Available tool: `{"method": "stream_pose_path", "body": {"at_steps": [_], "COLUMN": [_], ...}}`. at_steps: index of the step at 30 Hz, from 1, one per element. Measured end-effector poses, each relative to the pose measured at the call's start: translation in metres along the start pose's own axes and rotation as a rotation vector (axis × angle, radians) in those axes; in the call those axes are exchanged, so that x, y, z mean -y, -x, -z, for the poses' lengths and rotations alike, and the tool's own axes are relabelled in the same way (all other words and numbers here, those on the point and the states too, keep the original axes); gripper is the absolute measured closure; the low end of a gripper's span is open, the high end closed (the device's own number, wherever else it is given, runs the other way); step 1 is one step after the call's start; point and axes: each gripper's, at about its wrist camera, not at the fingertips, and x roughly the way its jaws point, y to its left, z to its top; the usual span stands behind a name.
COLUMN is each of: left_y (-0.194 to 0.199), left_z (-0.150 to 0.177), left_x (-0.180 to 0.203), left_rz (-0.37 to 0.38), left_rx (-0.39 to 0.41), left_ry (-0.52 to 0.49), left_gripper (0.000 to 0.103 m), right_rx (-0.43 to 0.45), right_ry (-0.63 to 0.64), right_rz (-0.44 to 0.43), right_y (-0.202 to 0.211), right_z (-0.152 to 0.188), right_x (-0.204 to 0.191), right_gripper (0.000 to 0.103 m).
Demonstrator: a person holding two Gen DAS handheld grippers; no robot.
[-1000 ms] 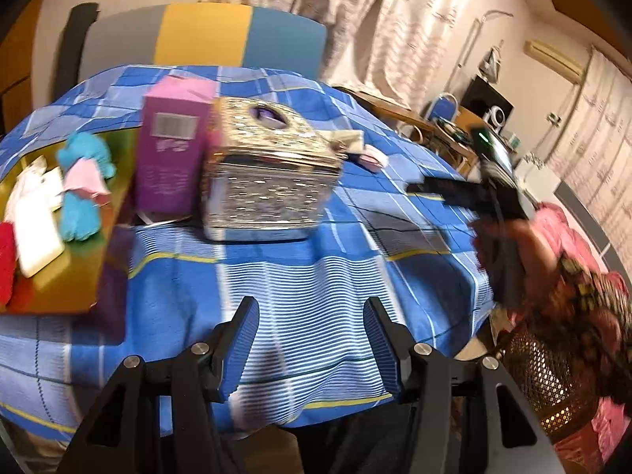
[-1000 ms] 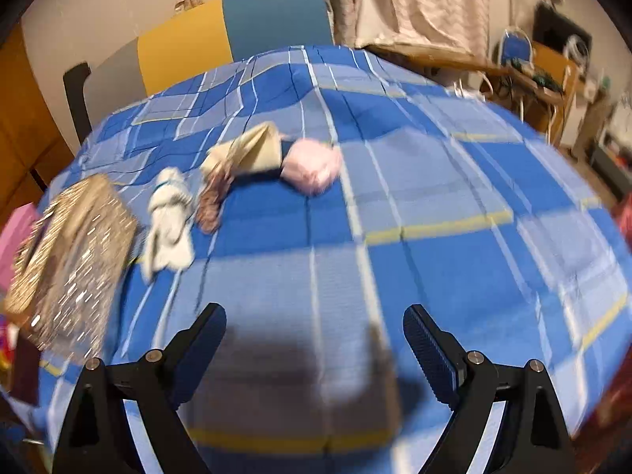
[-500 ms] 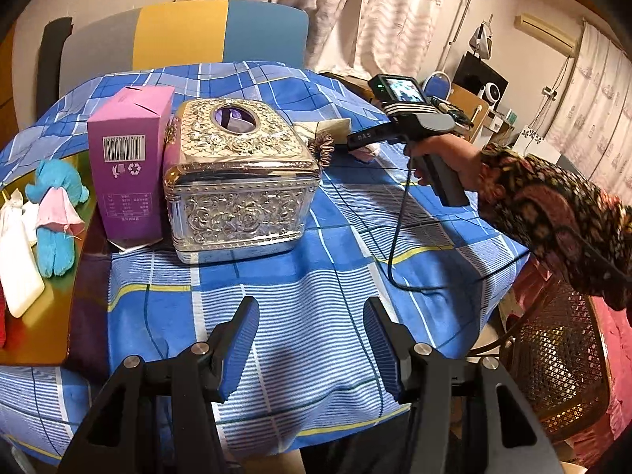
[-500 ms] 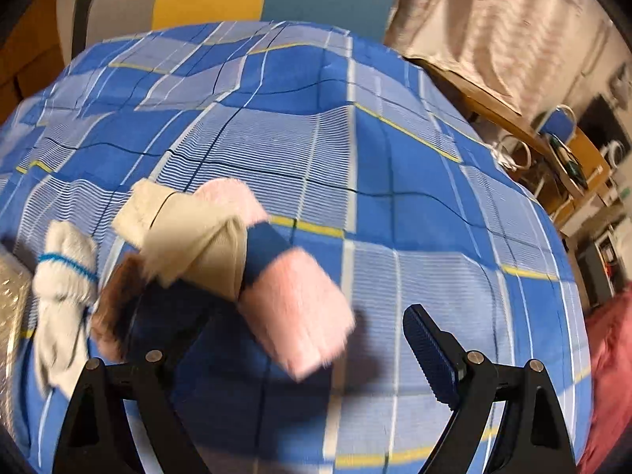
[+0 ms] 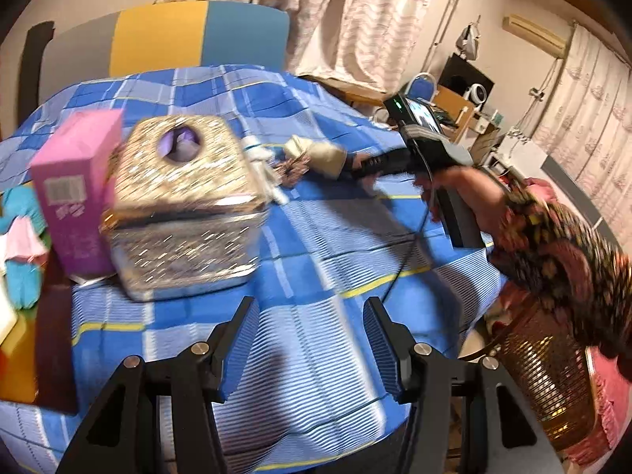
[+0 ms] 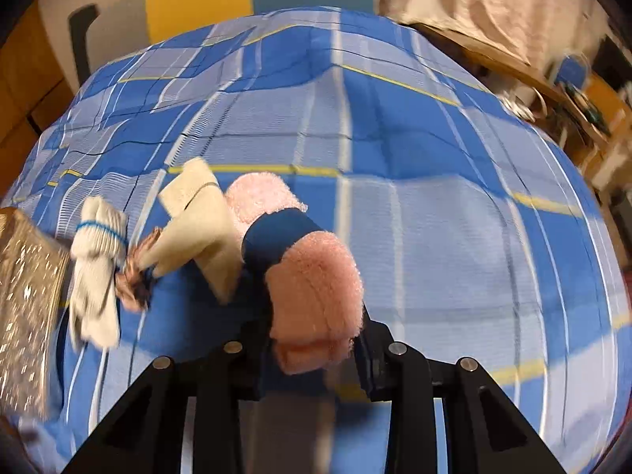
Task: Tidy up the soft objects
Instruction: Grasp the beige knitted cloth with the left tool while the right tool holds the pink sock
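Right wrist view: right hand-held gripper point(image 6: 316, 339) has just closed on pink fuzzy sock point(image 6: 312, 296); no writing legible.

We saw a fluffy pink sock bundle point(image 6: 312, 292) with a navy band around its middle, lying on the blue checked cloth with its near end squeezed between two black pads. Touching its left side lay a folded cream sock point(image 6: 201, 221), a brown fuzzy piece point(image 6: 136, 276) at that sock's lower end, and a white bundle point(image 6: 96, 268) tied with blue.

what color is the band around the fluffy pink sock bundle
Dark navy blue band on the pink bundle, clearest in the right wrist view.
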Motion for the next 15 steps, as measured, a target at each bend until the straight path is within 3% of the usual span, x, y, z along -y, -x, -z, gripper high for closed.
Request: {"method": "stream_pose_path", "body": {"at_steps": [5,7,9,13,15], "left_y": [-0.007,-0.012,-0.020,-0.038,-0.047], "left_z": [-0.019,-0.026,-0.034,-0.047,-0.056], "left_x": [0.022,0.030,0.037,0.044,0.047], "left_rz": [0.040,0.034,0.030,0.028,0.014], "left_rx": [0.019,0.021,0.016,-0.014,-0.024], "left_ry": [-0.019,-0.033,-0.039,-0.019,-0.007], "left_gripper": [0.048,0.047,0.047,0.047,0.047], "right_rx": [-0.046,-0.060,-0.042,0.042,0.070], "right_ry": [-0.184,-0.227,-0.217,-0.100,-0.024], "right_rz": [0.048,0.051,0.063,0.090,0.071], "right_y": [0.031,0.040,0.049,0.058,0.054], "right_z": [0.054,0.077,0.094,0.095,0.087], "right_x": [0.040,0.052,0.054,0.043,0.036], "right_gripper": [0.069,0.063,0.059,0.029,0.029]}}
